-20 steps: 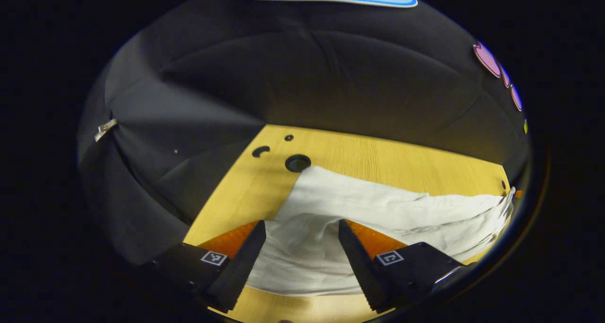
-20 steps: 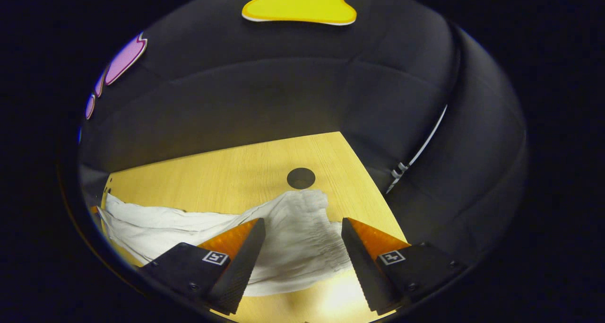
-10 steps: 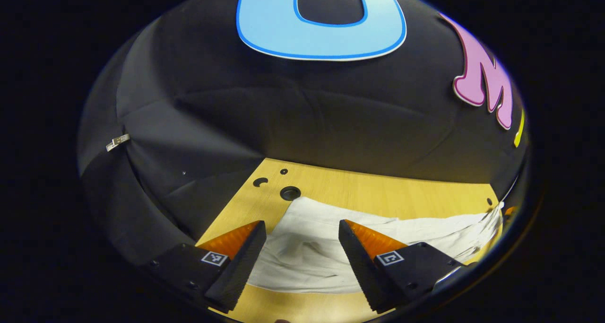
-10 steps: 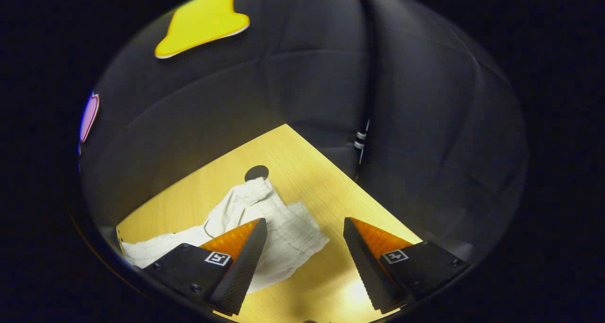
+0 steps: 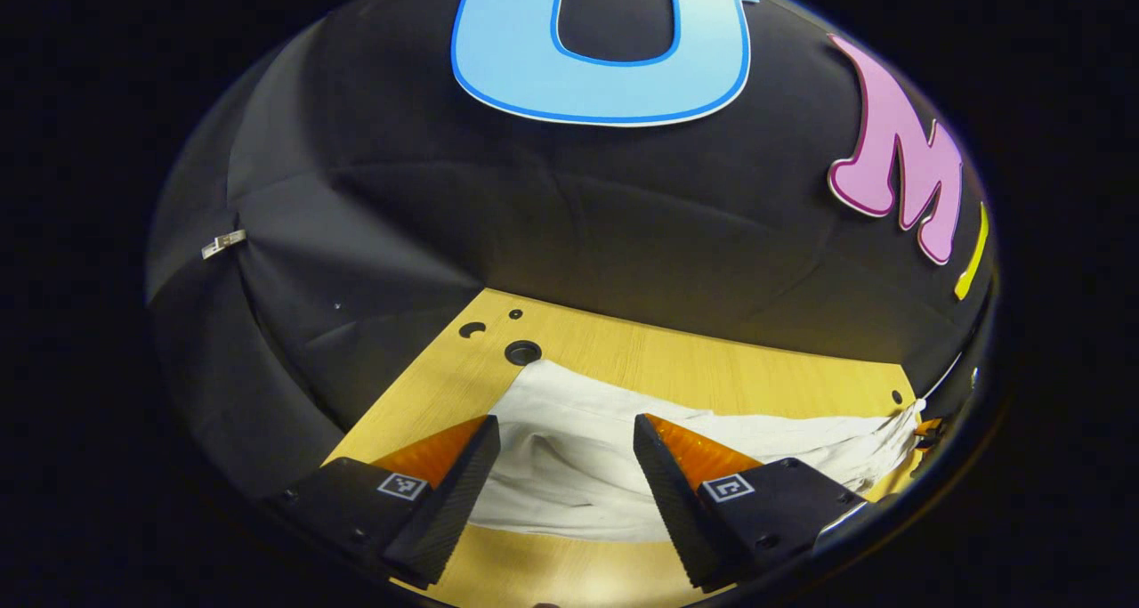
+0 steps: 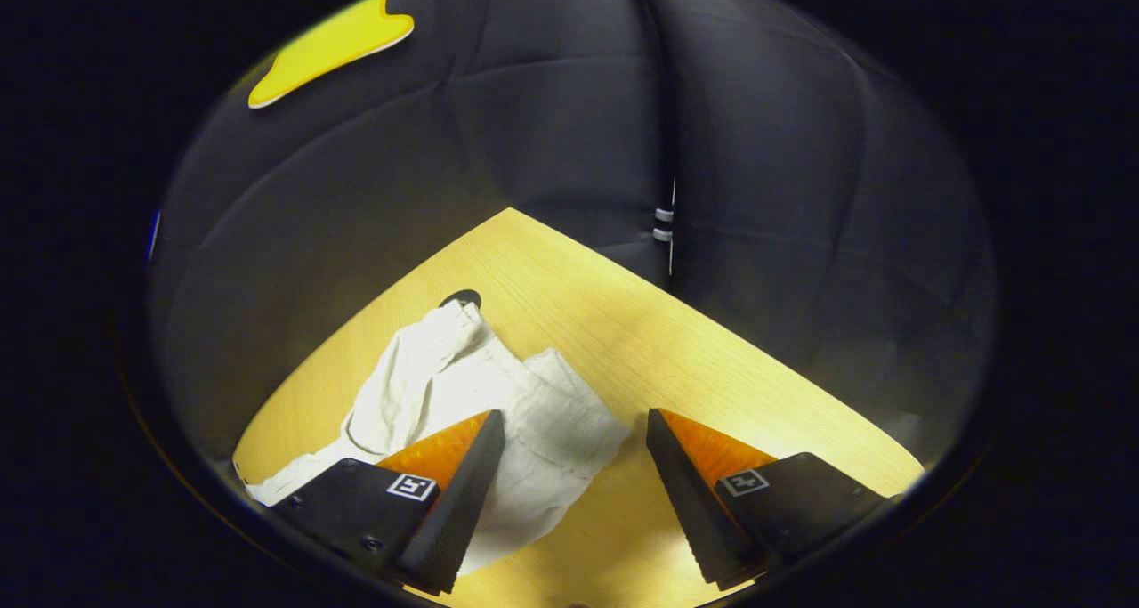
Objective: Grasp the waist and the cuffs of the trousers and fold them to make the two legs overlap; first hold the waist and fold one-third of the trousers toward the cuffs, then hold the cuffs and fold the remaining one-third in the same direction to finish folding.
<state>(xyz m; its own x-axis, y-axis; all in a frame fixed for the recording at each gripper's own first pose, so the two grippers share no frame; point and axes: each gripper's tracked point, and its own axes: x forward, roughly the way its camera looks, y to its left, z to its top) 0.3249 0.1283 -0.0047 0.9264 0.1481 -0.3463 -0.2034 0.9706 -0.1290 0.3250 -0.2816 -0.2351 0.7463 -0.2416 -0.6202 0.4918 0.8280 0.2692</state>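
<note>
White trousers (image 5: 578,466) lie stretched across the yellow wooden table (image 5: 676,368). In the left gripper view one end of them lies under my left gripper (image 5: 561,457), which stands open above the cloth with nothing held. In the right gripper view the gathered, elastic-looking end of the trousers (image 6: 498,394) lies crumpled on the table (image 6: 676,359). My right gripper (image 6: 574,452) is open above the table, the cloth's edge lying under its left finger and bare wood under the right one.
Round holes (image 5: 522,352) in the tabletop sit just past the trousers' far corner. Another hole (image 6: 461,298) shows beside the crumpled end. The black cloth wall closes in behind the table edges on both sides.
Both grippers have lifted and drawn back from the trousers. The right gripper has swung to the right, so the crumpled end now lies to its left instead of between its fingers.
</note>
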